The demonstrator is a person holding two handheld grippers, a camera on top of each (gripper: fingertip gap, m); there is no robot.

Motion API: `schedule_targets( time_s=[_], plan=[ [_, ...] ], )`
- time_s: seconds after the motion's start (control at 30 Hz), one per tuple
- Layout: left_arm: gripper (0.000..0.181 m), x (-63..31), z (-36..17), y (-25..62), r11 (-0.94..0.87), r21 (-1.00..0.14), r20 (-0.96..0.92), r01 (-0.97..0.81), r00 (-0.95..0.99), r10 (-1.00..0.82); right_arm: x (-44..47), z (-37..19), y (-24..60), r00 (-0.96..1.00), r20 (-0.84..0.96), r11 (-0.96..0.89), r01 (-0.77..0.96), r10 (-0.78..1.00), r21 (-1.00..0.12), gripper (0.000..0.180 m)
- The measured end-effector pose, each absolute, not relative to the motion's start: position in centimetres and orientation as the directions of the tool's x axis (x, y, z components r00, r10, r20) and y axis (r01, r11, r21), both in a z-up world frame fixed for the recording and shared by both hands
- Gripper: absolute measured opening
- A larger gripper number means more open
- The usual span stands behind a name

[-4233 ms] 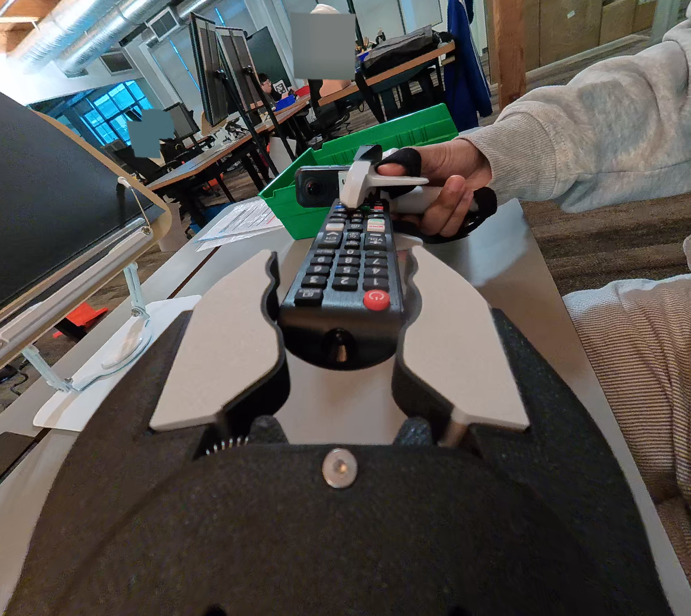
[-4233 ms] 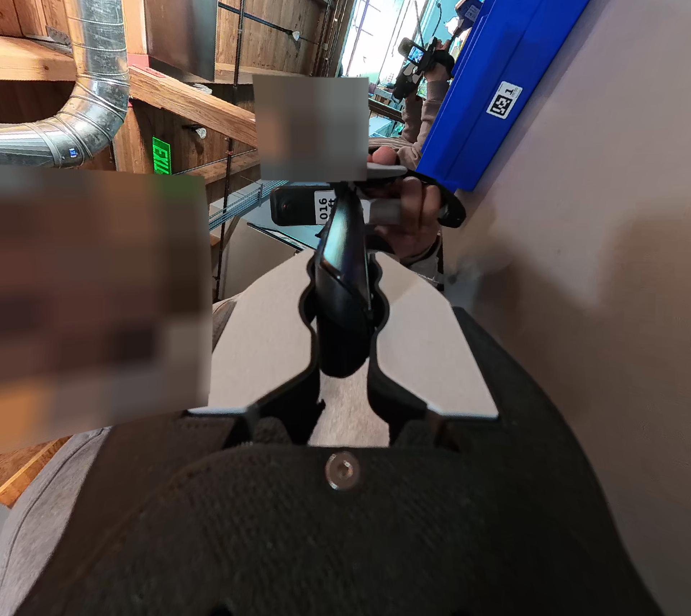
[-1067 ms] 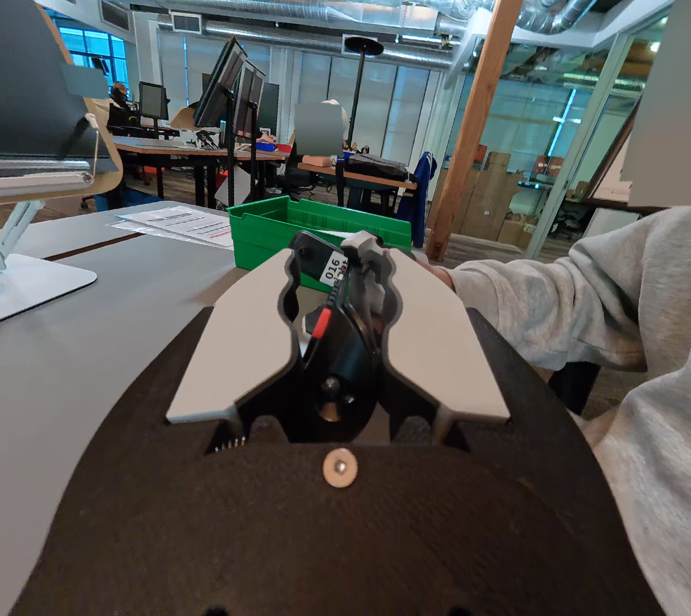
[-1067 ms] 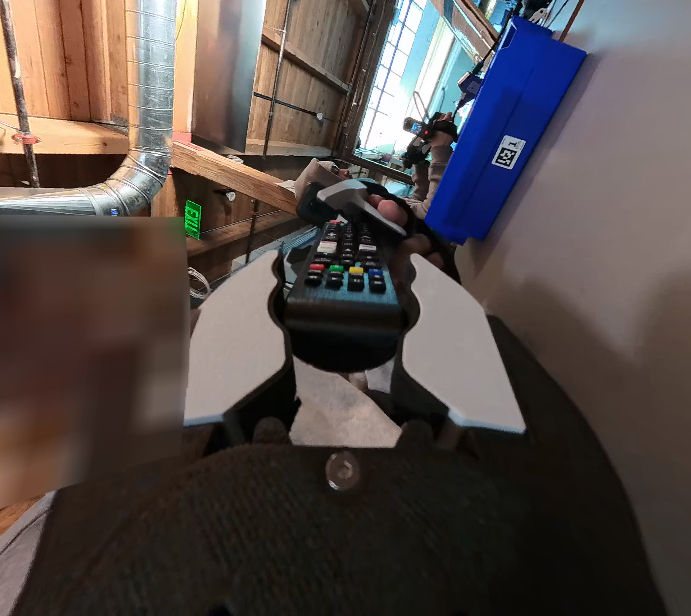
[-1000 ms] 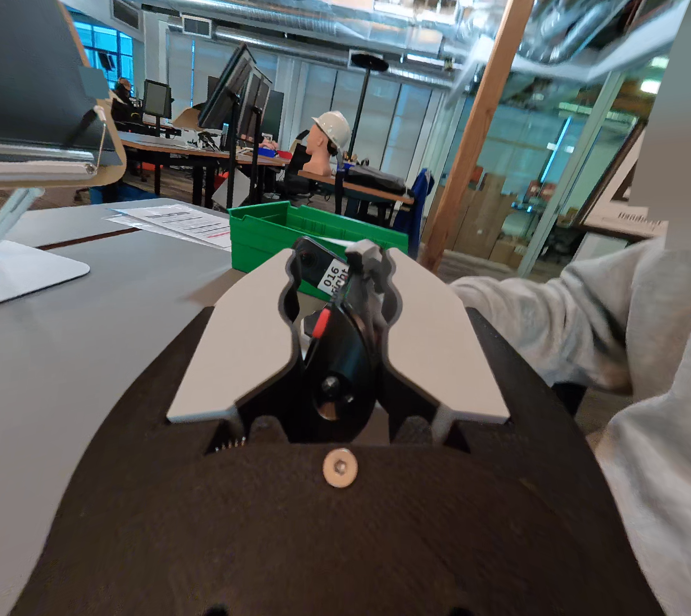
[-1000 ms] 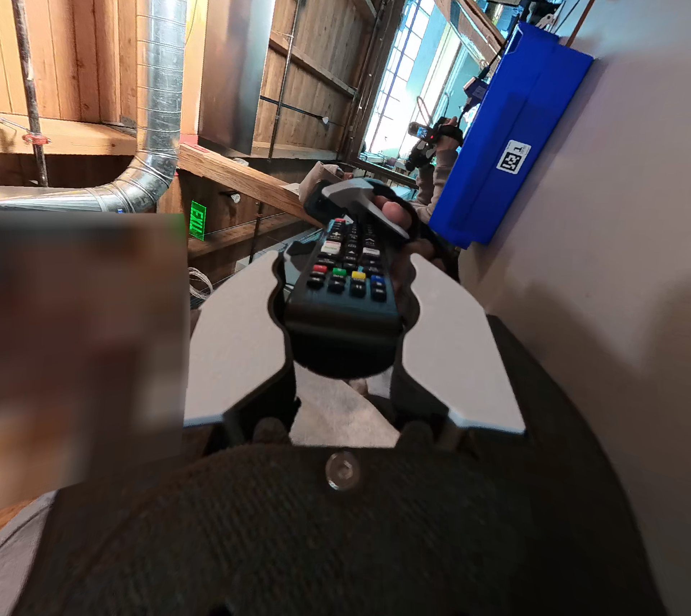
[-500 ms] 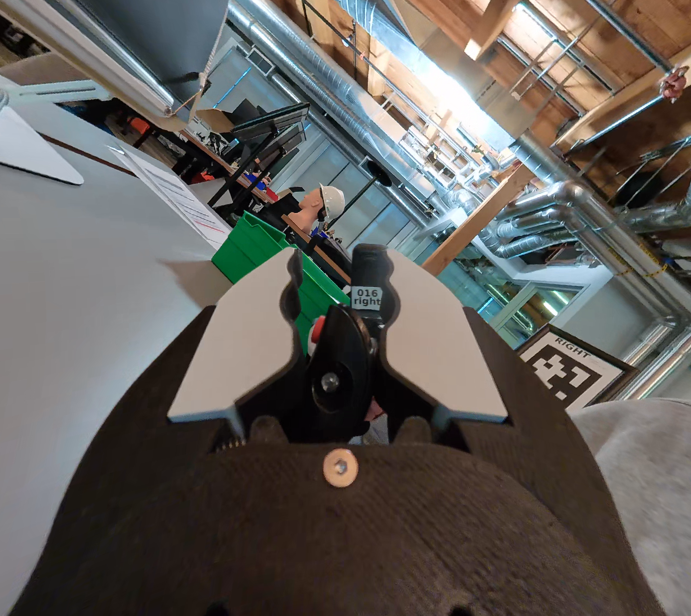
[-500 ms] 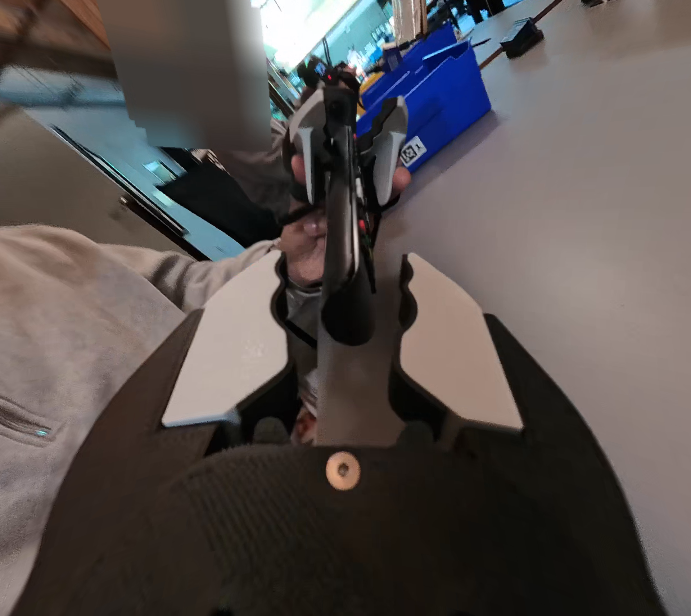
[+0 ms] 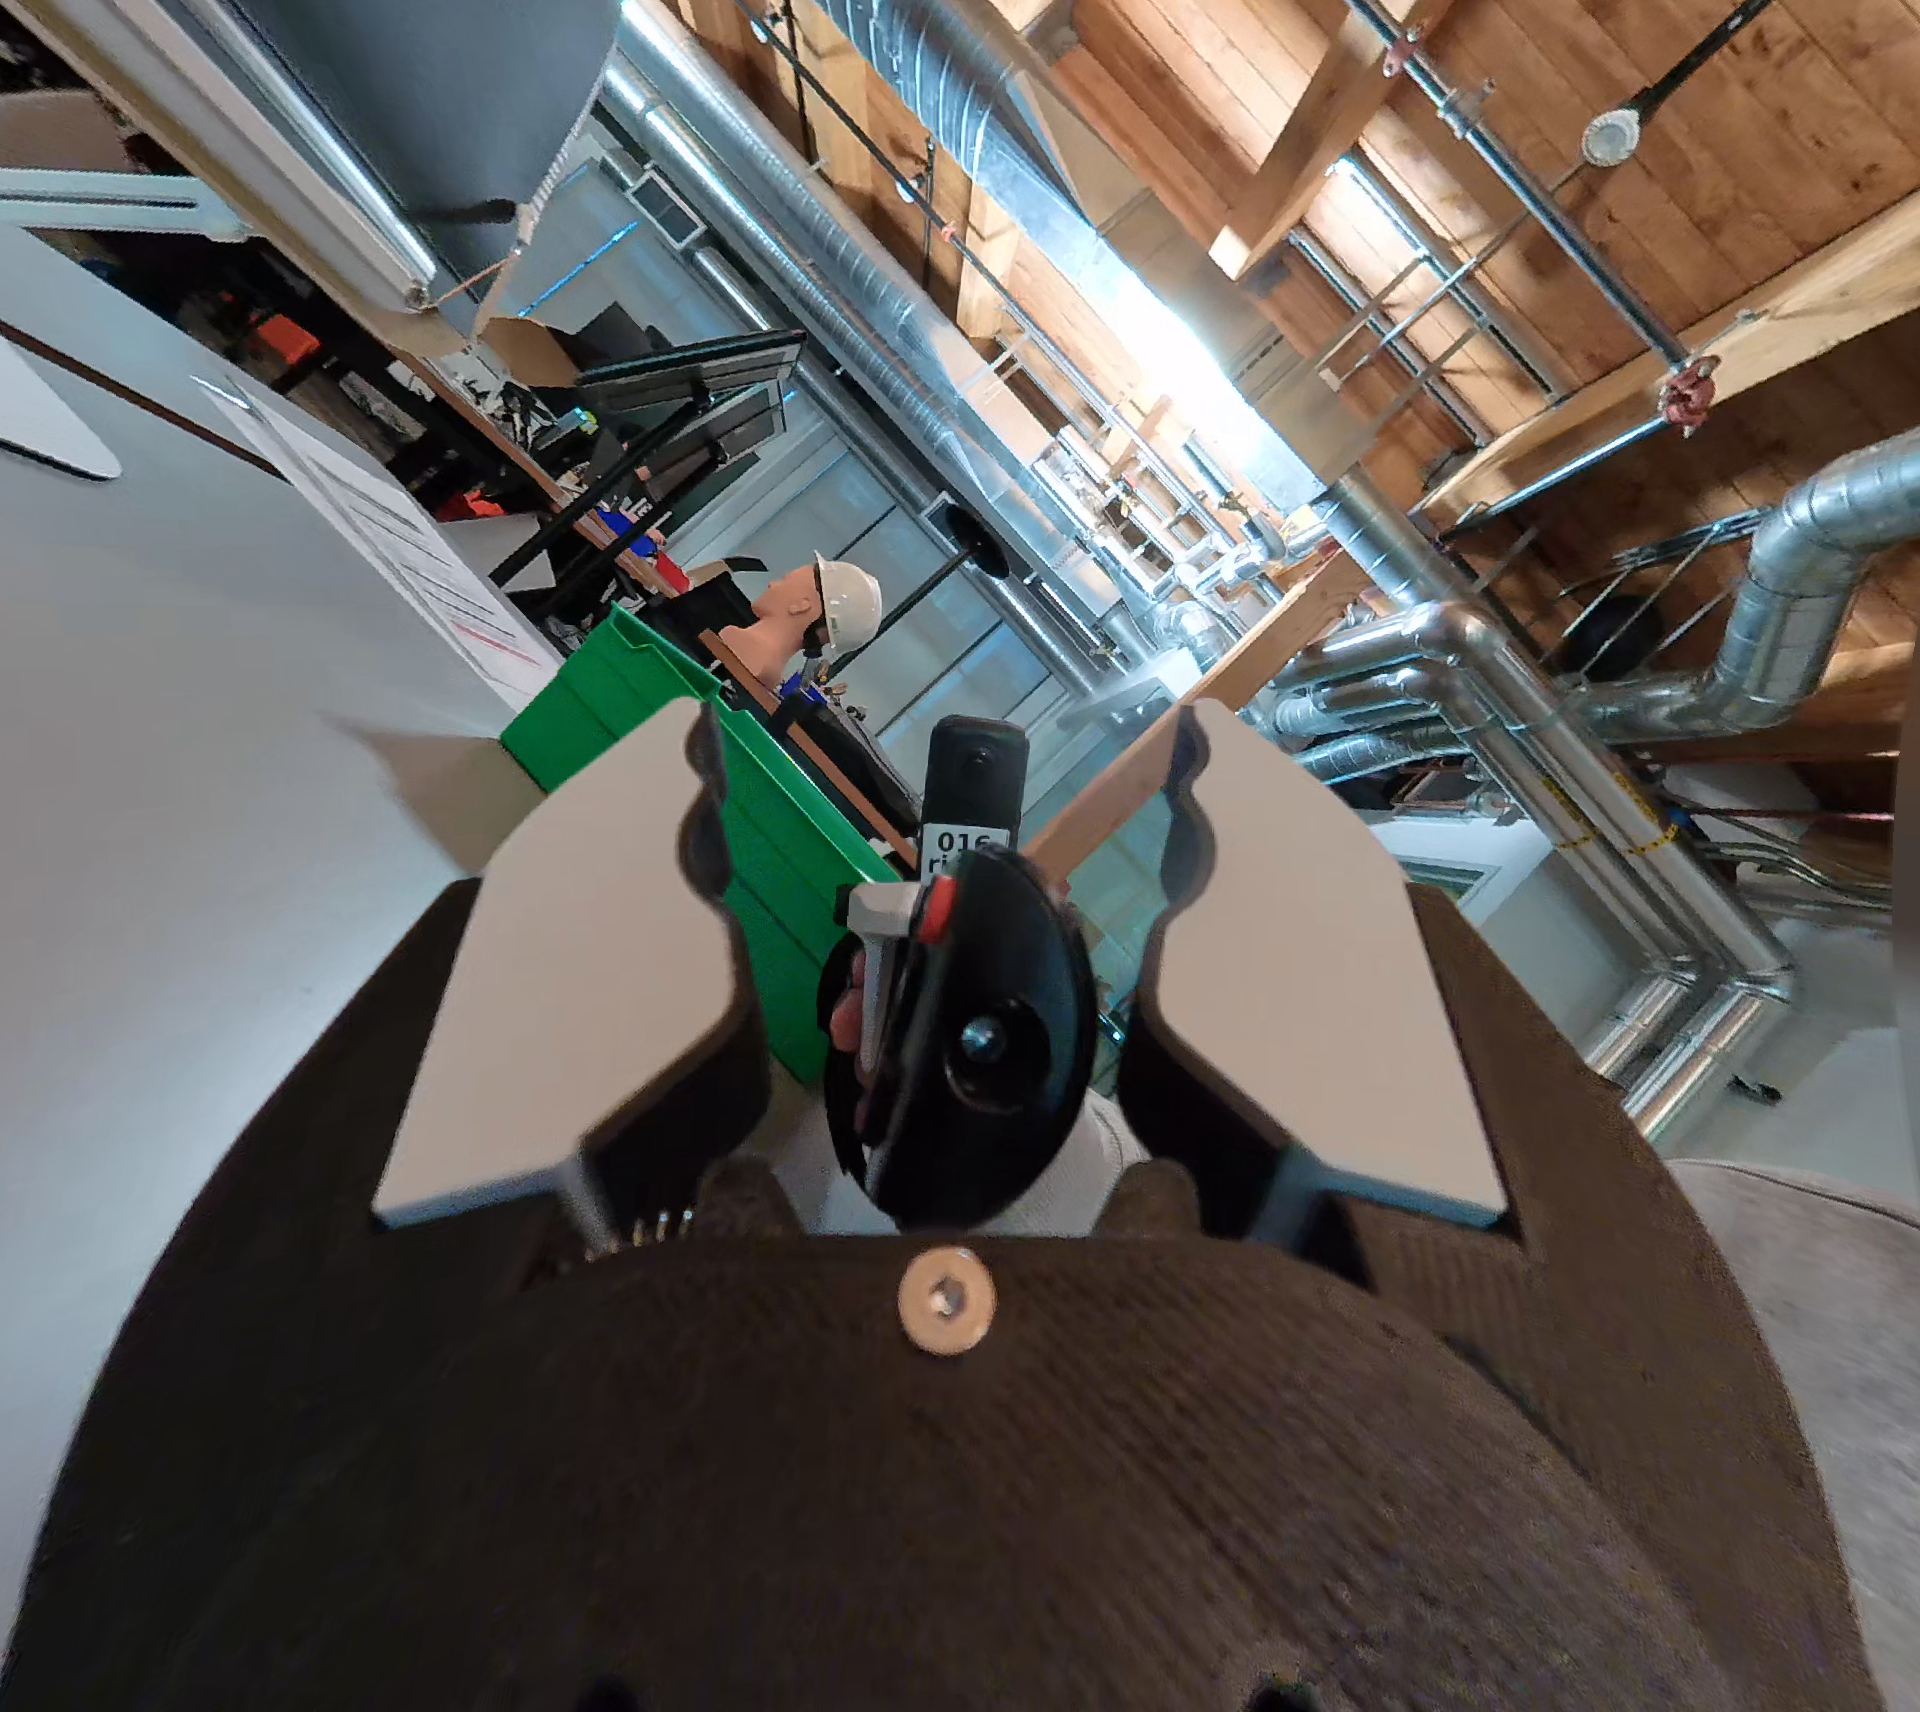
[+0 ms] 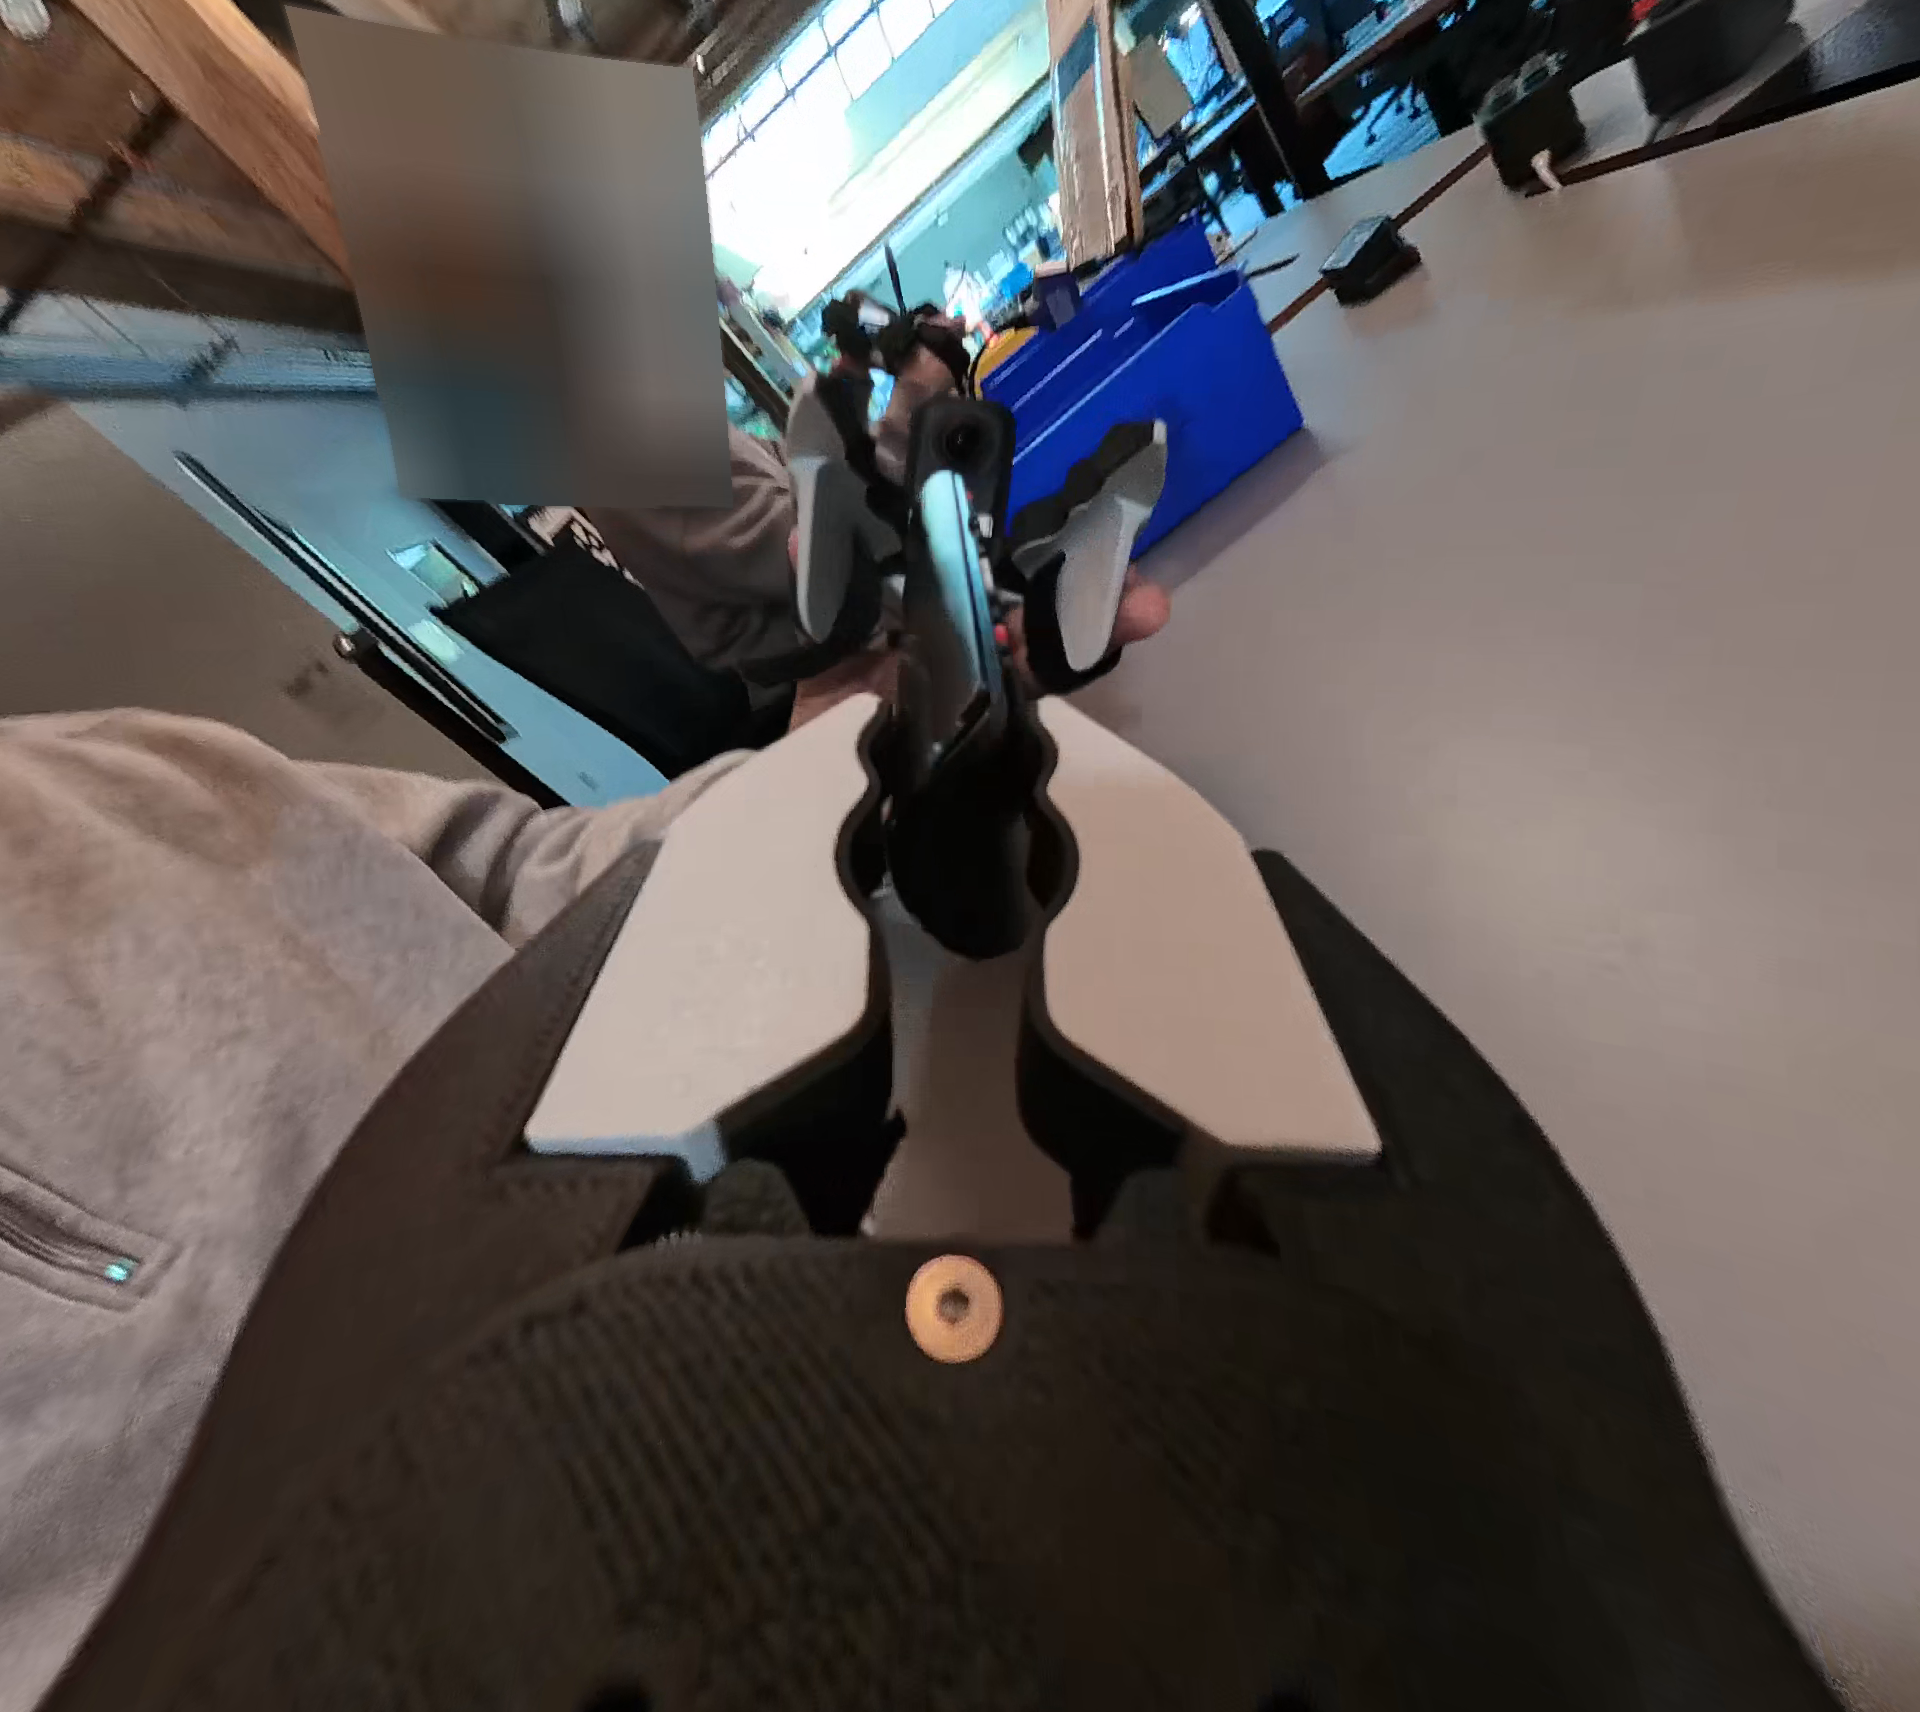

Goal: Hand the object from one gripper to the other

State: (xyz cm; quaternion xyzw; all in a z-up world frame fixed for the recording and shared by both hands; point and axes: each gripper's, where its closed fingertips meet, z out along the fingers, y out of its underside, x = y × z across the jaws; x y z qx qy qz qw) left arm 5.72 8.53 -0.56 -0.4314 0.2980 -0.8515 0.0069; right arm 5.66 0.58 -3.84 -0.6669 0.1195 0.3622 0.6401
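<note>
Between the two grippers, held in the air, a black remote control (image 10: 951,675) runs lengthwise from one to the other, turned on its edge. At the centre of the right wrist view, the right gripper (image 10: 953,789) has its white fingers (image 10: 748,956) closed tight on the near end of the remote, whose long axis points straight away, up the frame, toward the left gripper (image 10: 971,540) beyond it. That gripper's fingers stand apart on either side of the far end, clear of it.

From the left wrist view the remote (image 9: 966,1039) shows end-on, just below centre, a rounded black end with a red button at its upper edge; the left gripper (image 9: 940,841) is spread wide, with gaps on both sides. Behind the remote rises the camera (image 9: 971,789) of the other gripper, carrying a small white label partly cut off by the remote. The button face is hard to make out in either view. A green bin (image 9: 623,696) sits left of centre on the grey table (image 9: 208,727); a blue bin (image 10: 1153,374) with a square code sticker lies in the upper middle of the right wrist view.
</note>
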Motion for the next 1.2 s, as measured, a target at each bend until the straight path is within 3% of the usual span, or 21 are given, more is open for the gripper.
schedule_targets(
  time_s=[0.2, 0.27, 0.37, 0.57, 0.8, 0.97, 1.1, 1.2],
  plan=[
    [0.098, 6.1, -2.1, 7.3, -0.740, -0.590, 0.721, -0.323, -0.624, -0.302, 8.2, -3.7, -0.3, 0.690, -0.675, -0.092, -0.679, 0.259, -0.729, 0.023],
    [0.096, 6.0, -3.1, 6.3, -0.672, -0.628, 0.719, -0.393, -0.624, -0.306, 8.5, -3.5, -0.5, 0.697, -0.670, -0.089, -0.673, 0.255, -0.734, 0.023],
    [0.087, 5.6, -4.3, 5.2, -0.579, -0.656, 0.723, -0.485, -0.623, -0.297, 8.9, -3.4, -0.8, 0.702, -0.666, -0.085, -0.669, 0.252, -0.738, 0.023],
    [0.041, 4.6, -5.9, 3.6, -0.411, -0.715, 0.694, -0.566, -0.647, -0.316, 9.2, -3.5, -1.0, 0.685, -0.681, -0.082, -0.687, 0.259, -0.722, 0.023],
    [0.056, 3.3, -7.8, 0.4, -0.256, -0.714, 0.700, -0.652, -0.649, -0.297, 7.8, -3.1, -0.6, 0.695, -0.661, -0.134, -0.653, 0.283, -0.745, 0.023],
    [0.026, 0.8, -9.5, -2.5, -0.020, -0.728, 0.662, -0.685, -0.696, -0.277, 6.7, -3.4, -0.3, 0.691, -0.662, -0.195, -0.634, 0.292, -0.748, 0.022],
    [0.027, -0.1, -10.4, -3.4, 0.088, -0.729, 0.632, -0.679, -0.717, -0.293, 6.1, -3.6, -0.1, 0.661, -0.685, -0.219, -0.651, 0.308, -0.727, 0.023],
    [0.026, 0.3, -10.0, -3.5, 0.050, -0.741, 0.629, -0.670, -0.718, -0.298, 6.5, -2.8, -0.1, 0.637, -0.697, -0.164, -0.689, 0.329, -0.706, 0.024]
  ],
)
